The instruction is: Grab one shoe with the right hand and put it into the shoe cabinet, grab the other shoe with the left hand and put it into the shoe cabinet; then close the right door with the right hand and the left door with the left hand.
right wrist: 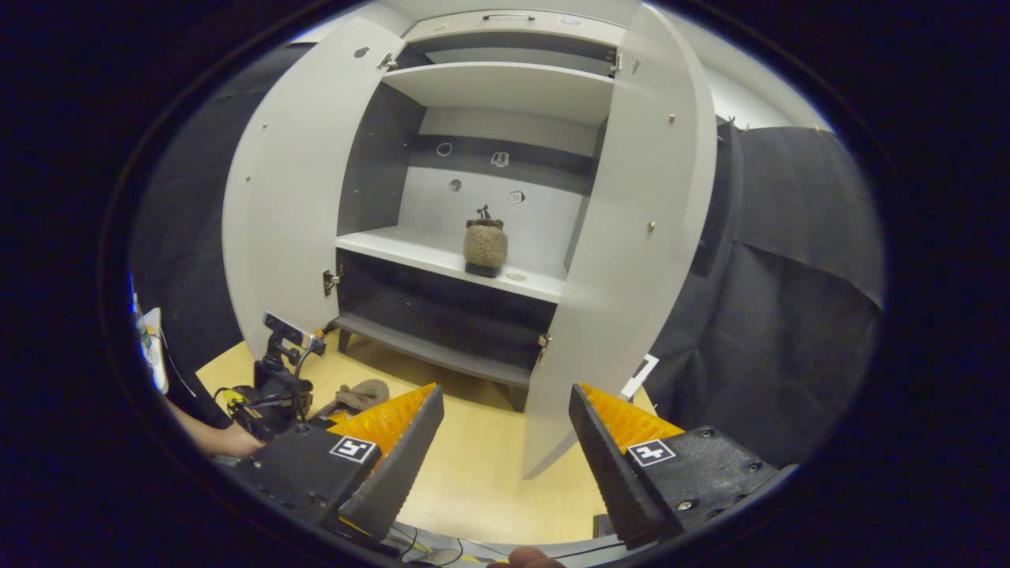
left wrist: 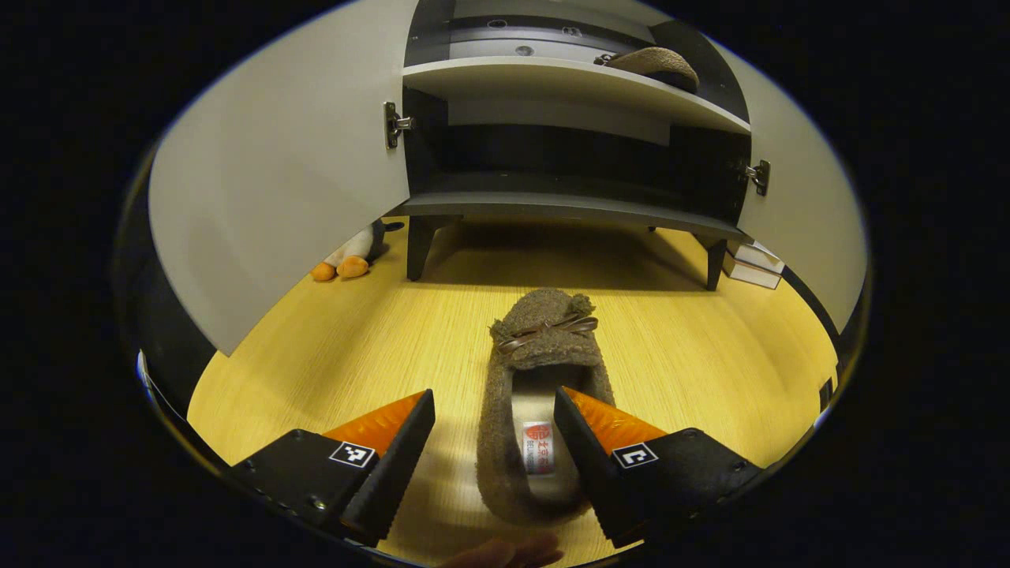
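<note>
A brown fuzzy shoe (left wrist: pixel 544 347) with a bow lies on the wooden floor (left wrist: pixel 331 371), toe towards the shoe cabinet (left wrist: pixel 568 207). My left gripper (left wrist: pixel 494 398) is open low over its heel end. One finger hangs over the shoe's opening, the other left of its side wall. The second shoe (left wrist: pixel 655 63) sits on the cabinet's middle shelf (right wrist: pixel 442 256), also seen as the upright shoe (right wrist: pixel 484 244). My right gripper (right wrist: pixel 505 394) is open and holds nothing, out in front of the cabinet. Both doors, left (right wrist: pixel 292 205) and right (right wrist: pixel 631 237), stand wide open.
A plush toy (left wrist: pixel 347 260) with orange feet lies by the cabinet's left leg under the left door (left wrist: pixel 276 181). White boxes (left wrist: pixel 753 264) sit by the right leg. In the right gripper view, the left gripper (right wrist: pixel 276 379) and a person's arm (right wrist: pixel 213 438) are at lower left.
</note>
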`<state>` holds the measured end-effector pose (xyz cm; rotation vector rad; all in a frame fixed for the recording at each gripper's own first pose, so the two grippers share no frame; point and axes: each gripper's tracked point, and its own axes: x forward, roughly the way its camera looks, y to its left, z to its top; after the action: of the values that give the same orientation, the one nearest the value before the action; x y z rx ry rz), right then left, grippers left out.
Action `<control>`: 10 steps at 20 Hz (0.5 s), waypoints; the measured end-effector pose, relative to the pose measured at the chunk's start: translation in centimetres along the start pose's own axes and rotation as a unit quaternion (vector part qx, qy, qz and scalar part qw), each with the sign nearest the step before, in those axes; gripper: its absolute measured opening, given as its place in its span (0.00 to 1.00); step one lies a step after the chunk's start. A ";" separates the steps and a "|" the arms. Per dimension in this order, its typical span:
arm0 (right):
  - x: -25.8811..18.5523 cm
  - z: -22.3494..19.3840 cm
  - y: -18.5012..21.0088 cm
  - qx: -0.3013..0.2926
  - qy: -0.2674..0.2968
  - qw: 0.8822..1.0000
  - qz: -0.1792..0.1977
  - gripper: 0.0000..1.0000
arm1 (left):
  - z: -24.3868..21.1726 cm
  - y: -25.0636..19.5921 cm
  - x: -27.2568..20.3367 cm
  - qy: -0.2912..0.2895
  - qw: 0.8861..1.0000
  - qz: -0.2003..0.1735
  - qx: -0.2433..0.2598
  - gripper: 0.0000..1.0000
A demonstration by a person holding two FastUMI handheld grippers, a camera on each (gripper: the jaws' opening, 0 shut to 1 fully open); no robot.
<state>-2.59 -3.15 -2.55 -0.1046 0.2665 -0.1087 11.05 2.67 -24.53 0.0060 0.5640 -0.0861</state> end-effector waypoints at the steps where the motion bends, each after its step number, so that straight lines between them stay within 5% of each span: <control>1: 0.0 0.1 0.4 -0.008 0.000 1.000 0.001 1.00 | 0.2 0.4 -0.3 0.004 1.000 0.000 -0.007 0.93; 6: 1.1 0.8 2.8 -0.028 0.000 0.999 0.021 1.00 | -0.1 0.5 0.9 0.021 0.999 -0.035 -0.035 0.87; 9: 1.4 0.0 4.2 -0.036 0.018 0.998 0.043 1.00 | -0.2 -0.1 1.4 0.031 0.998 -0.043 -0.016 0.61; 10: 1.4 0.0 4.6 -0.037 0.019 0.998 0.047 1.00 | 0.0 0.7 1.6 0.029 0.999 -0.022 -0.004 0.40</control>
<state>-0.87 1.24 -3.49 -0.1634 0.3133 -0.0073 12.44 3.19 -25.41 -0.0124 0.6232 -0.1263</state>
